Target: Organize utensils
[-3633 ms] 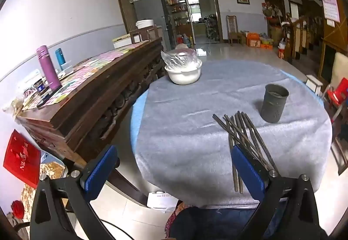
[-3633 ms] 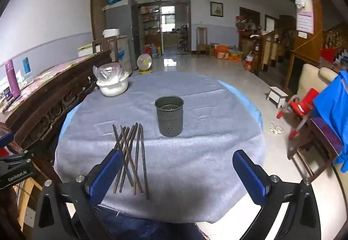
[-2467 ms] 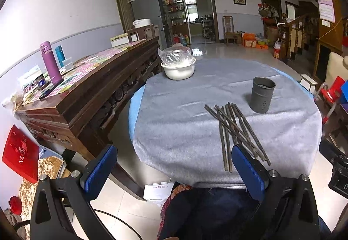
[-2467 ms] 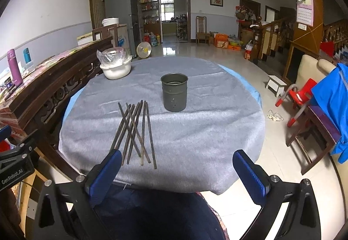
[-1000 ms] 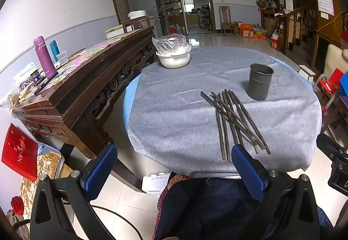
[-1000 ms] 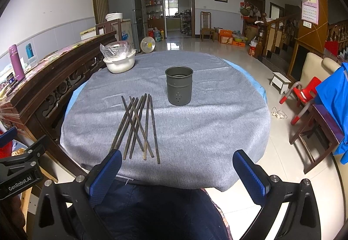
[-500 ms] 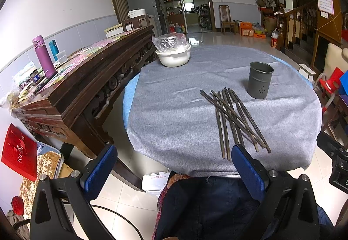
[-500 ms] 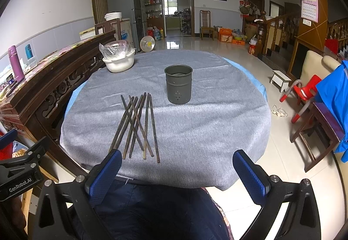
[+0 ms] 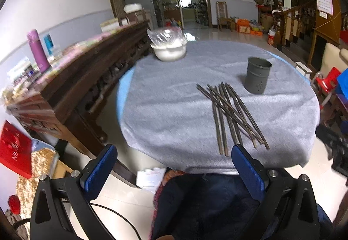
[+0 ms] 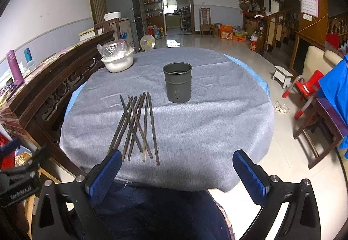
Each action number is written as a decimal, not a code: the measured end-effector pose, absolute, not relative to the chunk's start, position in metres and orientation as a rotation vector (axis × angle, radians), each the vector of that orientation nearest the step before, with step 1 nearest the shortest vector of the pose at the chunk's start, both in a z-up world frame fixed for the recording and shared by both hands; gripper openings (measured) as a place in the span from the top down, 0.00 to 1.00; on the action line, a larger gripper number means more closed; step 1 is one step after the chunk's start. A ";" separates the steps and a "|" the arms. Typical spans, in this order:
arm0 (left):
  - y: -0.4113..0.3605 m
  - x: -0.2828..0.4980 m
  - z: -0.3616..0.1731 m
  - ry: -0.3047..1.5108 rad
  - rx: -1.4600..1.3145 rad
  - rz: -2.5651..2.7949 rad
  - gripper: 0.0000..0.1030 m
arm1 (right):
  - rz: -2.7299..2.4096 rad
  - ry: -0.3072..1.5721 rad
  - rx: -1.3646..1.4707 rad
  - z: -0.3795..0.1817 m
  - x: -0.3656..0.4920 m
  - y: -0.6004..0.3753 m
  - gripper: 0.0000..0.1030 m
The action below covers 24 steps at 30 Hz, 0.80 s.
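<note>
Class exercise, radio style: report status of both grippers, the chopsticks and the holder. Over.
Left gripper open, empty. Right gripper open, empty. Chopsticks loose on the tablecloth, holder upright beyond them, looks empty. Nothing between. Over.

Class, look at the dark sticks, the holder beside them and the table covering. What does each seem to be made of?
Thin dark brown chopsticks: probably wood or bamboo, matte, with no shine. Dark grey cylindrical holder: likely metal, dull finish, thin rim and small punched holes. Grey fuzzy tablecloth: soft fabric, felt-like, with a nap and gentle creases.

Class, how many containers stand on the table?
2: the cup near the middle, right of the chopsticks, and the bowl at the far left edge. None appears hidden.
</note>
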<state>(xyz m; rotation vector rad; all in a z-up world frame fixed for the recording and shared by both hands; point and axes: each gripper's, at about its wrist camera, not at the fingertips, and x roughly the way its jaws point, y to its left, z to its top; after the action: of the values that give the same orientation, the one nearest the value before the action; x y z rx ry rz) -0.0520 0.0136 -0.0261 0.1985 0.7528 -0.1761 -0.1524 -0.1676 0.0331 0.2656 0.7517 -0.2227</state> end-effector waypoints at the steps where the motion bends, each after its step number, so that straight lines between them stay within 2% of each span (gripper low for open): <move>1: 0.014 -0.047 -0.032 0.787 0.188 -0.198 0.00 | -0.215 0.749 0.263 0.032 -0.148 -0.170 0.00; 8: 0.018 -0.031 -0.071 0.999 0.089 -0.308 0.00 | -0.050 0.800 0.327 0.014 -0.090 -0.189 0.00; 12: 0.028 -0.018 -0.077 1.020 0.030 -0.271 0.00 | 0.022 0.853 0.380 -0.008 -0.049 -0.194 0.01; 13: 0.032 -0.010 -0.078 1.025 0.005 -0.248 0.00 | 0.040 0.864 0.392 -0.013 -0.037 -0.194 0.05; 15: 0.038 0.007 -0.081 1.039 -0.040 -0.212 0.04 | 0.055 0.892 0.391 -0.024 -0.016 -0.192 0.23; 17: 0.040 0.027 -0.083 1.065 -0.075 -0.207 0.15 | 0.067 0.932 0.398 -0.036 0.001 -0.193 0.60; 18: 0.038 0.040 -0.085 1.077 -0.073 -0.206 0.25 | 0.076 0.955 0.410 -0.043 0.010 -0.193 0.65; 19: 0.035 0.051 -0.088 1.081 -0.058 -0.203 0.30 | 0.090 0.975 0.438 -0.051 0.020 -0.195 0.65; 24: 0.017 0.104 -0.093 1.129 -0.091 -0.242 0.32 | 0.116 1.019 0.490 -0.075 0.046 -0.197 0.65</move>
<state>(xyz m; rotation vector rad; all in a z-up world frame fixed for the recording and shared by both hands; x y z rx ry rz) 0.1045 0.0165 -0.0934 -0.0908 1.1293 -0.2418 0.0464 -0.1966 -0.0750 0.4901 1.0194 0.1162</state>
